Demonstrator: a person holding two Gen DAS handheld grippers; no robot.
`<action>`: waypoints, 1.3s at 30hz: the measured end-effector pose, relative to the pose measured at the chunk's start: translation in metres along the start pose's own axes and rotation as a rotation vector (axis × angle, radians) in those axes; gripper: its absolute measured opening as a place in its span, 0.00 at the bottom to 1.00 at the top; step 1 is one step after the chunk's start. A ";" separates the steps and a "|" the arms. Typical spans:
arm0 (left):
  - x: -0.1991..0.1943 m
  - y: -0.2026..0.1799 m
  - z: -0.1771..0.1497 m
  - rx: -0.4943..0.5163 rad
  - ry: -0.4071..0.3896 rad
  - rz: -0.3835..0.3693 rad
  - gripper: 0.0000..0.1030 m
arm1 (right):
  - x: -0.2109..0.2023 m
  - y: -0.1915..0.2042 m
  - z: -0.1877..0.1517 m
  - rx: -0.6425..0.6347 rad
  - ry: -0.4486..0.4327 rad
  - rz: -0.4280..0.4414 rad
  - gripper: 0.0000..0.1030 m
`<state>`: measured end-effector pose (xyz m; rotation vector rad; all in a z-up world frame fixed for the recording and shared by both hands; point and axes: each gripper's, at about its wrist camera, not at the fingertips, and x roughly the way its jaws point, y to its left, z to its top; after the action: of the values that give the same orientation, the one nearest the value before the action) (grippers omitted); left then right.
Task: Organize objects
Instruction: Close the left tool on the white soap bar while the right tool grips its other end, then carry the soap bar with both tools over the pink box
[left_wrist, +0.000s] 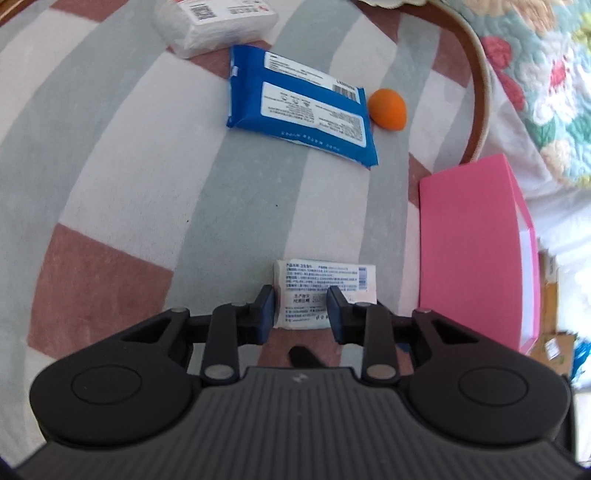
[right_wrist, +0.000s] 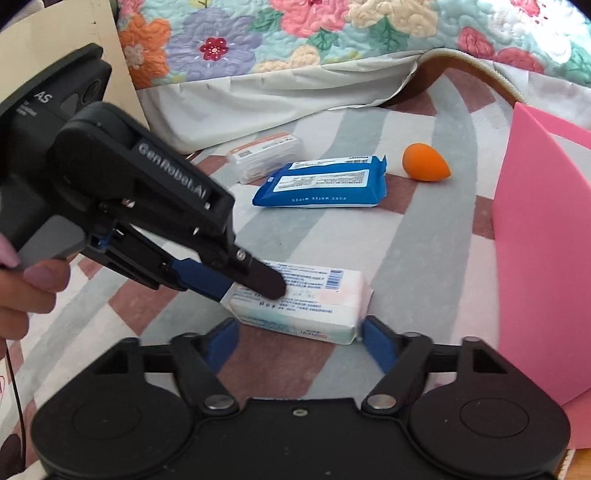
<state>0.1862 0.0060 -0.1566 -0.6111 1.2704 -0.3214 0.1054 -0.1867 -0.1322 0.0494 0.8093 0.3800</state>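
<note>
A small white pack with printed labels (left_wrist: 325, 275) (right_wrist: 317, 295) lies on the striped rug (left_wrist: 147, 184). My left gripper (left_wrist: 301, 304) (right_wrist: 251, 288) reaches in from the left and is shut on the pack's left end, one finger on top and the other at its edge. My right gripper (right_wrist: 301, 341) stands open at the pack's near side. Its blue pads flank the two ends of the pack without pressing on it. Farther back lie a blue wipes pack (left_wrist: 299, 107) (right_wrist: 321, 181), an orange egg-shaped sponge (left_wrist: 388, 109) (right_wrist: 426, 162) and a white tissue pack (left_wrist: 214, 26) (right_wrist: 266, 155).
A pink box (left_wrist: 476, 236) (right_wrist: 543, 251) stands on the rug's right side. A bed with a floral quilt (right_wrist: 332, 33) borders the rug at the back. A beige panel (right_wrist: 55, 40) stands at the far left. A person's hand (right_wrist: 33, 284) holds the left gripper's handle.
</note>
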 end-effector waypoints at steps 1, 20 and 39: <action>0.000 0.001 0.001 -0.010 -0.004 -0.001 0.29 | 0.001 0.001 -0.001 -0.004 -0.005 -0.004 0.81; 0.000 -0.020 -0.015 0.050 -0.076 0.060 0.24 | 0.008 0.018 -0.007 -0.093 -0.027 -0.117 0.76; -0.039 -0.059 -0.048 0.146 -0.064 0.061 0.23 | -0.038 0.012 -0.008 -0.021 0.050 -0.093 0.57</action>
<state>0.1360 -0.0315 -0.0994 -0.4546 1.1900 -0.3383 0.0718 -0.1897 -0.1088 -0.0170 0.8539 0.3030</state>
